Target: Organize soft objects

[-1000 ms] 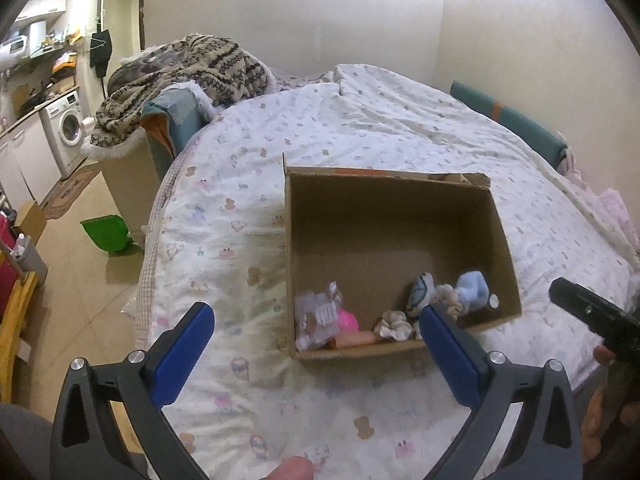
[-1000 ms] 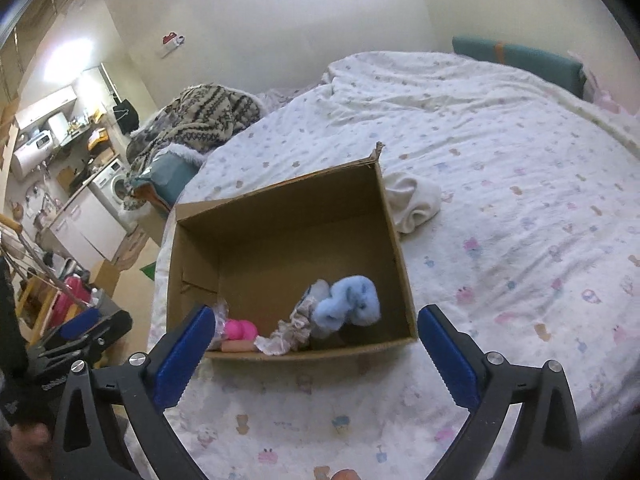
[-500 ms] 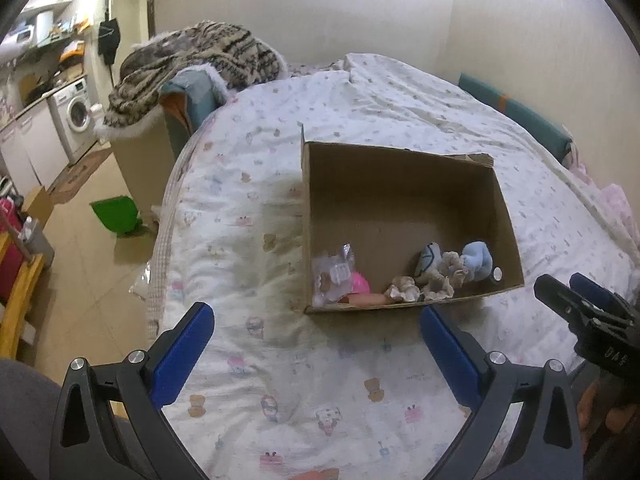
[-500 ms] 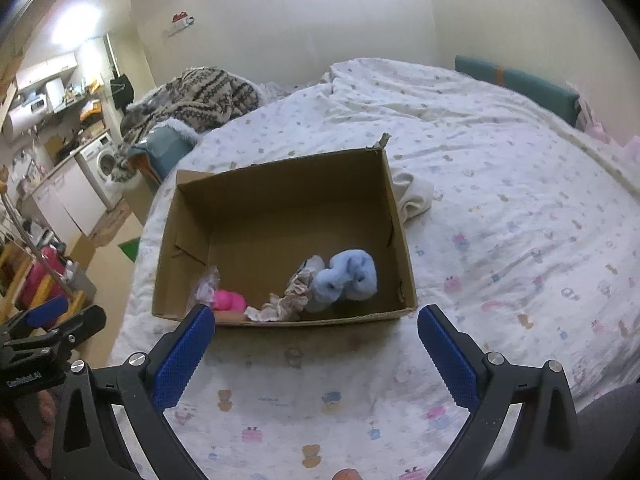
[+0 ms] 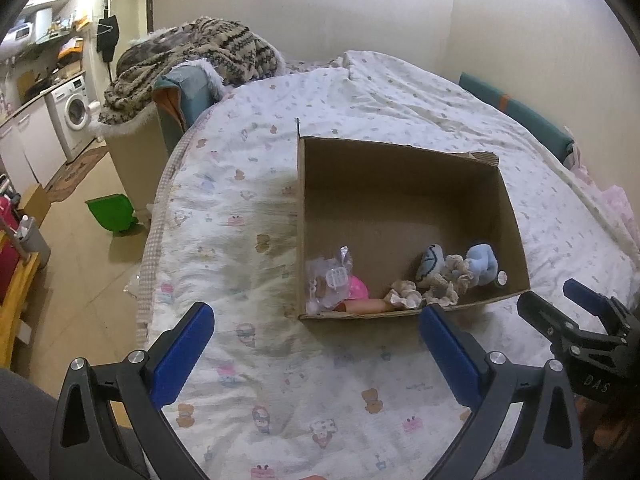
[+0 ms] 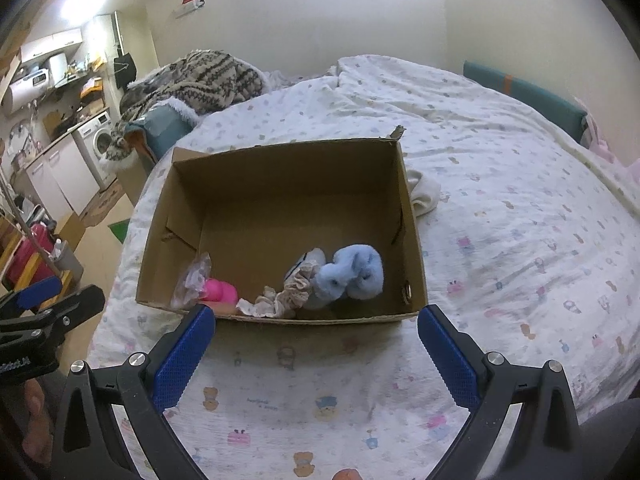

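An open cardboard box [image 5: 400,184] [image 6: 280,184] sits on the bed. Along its near wall lie a light blue plush [image 5: 482,264] [image 6: 348,274], a beige frilly cloth [image 5: 408,298] [image 6: 288,294], a pink toy [image 5: 356,288] [image 6: 218,290] and a clear plastic bag [image 5: 328,280] [image 6: 192,280]. A white cloth [image 6: 424,194] lies on the sheet just outside the box's right wall. My left gripper [image 5: 316,350] is open and empty, in front of the box. My right gripper [image 6: 316,350] is likewise open and empty, short of the box's near edge.
The bed carries a white sheet with small cartoon prints [image 5: 248,208] [image 6: 520,220]. A patterned blanket [image 5: 192,52] is heaped on a seat at the far left. A green dustpan [image 5: 112,214] lies on the floor, with a washing machine [image 5: 74,114] beyond it.
Both grippers have drawn back from the box and risen, so it looks smaller and farther. Both stayed open. The things in the box have not moved.
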### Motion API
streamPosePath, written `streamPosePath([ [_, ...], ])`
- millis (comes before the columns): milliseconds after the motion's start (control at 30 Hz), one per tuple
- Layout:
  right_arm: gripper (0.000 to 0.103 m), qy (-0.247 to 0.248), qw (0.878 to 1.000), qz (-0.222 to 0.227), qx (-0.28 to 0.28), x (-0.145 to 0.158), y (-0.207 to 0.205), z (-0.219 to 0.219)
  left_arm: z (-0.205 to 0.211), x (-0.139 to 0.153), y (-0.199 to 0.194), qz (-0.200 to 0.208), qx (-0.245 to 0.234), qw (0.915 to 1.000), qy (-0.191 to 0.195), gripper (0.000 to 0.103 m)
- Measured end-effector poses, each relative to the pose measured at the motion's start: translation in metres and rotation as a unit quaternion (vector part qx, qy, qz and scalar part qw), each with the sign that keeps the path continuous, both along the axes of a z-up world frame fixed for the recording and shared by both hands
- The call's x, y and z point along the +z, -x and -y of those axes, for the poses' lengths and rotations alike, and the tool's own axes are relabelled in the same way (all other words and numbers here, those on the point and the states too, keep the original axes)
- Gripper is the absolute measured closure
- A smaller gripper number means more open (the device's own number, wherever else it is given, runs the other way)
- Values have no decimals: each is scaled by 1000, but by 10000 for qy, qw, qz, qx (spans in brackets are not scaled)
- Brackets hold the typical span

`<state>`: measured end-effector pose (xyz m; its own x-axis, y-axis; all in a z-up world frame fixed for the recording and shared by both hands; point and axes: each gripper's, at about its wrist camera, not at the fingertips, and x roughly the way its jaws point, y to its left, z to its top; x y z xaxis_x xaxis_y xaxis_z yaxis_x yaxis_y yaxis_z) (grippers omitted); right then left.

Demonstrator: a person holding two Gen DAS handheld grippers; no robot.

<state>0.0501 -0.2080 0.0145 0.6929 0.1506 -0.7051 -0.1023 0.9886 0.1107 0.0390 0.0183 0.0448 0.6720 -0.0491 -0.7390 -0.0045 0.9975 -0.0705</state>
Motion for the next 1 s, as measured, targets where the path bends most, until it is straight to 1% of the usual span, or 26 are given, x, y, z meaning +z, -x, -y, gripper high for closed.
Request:
streamPosePath([
  [100, 0, 3, 10000, -11, -1, 0, 0, 0, 0, -1, 0, -30, -32, 9999, 98, 1],
  [367, 0, -37, 9999, -115, -33, -5, -6, 0, 1, 0, -1, -57, -67, 9998, 172, 1],
  [1000, 0, -30, 9999, -135, -52, -7, -8, 2, 0, -4, -1, -140, -57, 9996, 227, 1],
])
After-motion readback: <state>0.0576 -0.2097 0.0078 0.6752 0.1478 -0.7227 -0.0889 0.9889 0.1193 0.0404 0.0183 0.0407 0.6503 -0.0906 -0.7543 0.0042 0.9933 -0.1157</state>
